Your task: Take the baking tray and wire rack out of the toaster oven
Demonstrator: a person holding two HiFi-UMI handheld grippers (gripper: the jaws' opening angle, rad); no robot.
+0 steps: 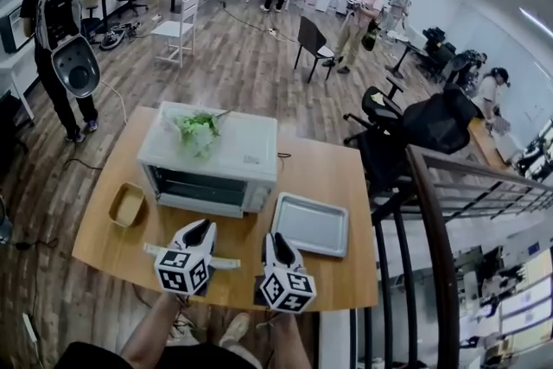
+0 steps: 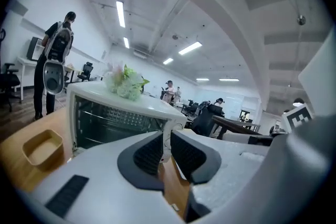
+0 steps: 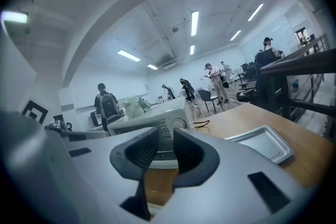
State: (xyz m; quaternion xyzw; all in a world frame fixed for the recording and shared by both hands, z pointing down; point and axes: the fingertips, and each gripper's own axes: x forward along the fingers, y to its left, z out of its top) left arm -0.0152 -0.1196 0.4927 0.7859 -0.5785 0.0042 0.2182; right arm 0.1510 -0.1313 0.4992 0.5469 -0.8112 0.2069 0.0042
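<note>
The baking tray (image 1: 309, 225) lies already on the bench (image 1: 112, 251), just right of the toaster oven (image 1: 212, 155), while the wire rack (image 2: 110, 117) seems still inside it. My left tongs (image 1: 200, 229) and right tongs (image 1: 275, 243) hover before the oven, each almost closed and empty. I judge the rack is next: open wider, reach in, grip its front bar.

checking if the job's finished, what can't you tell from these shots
- Toaster oven cavity, head view: too dark and small to show a rack.
- Bars inside it, left gripper view: lower part cut off by the left tongs; rack or heating elements, unclear.
- Control panel, right gripper view: partly behind the right tongs; print too small.
- Table near edge, head view: partly hidden by the marker cubes.
</note>
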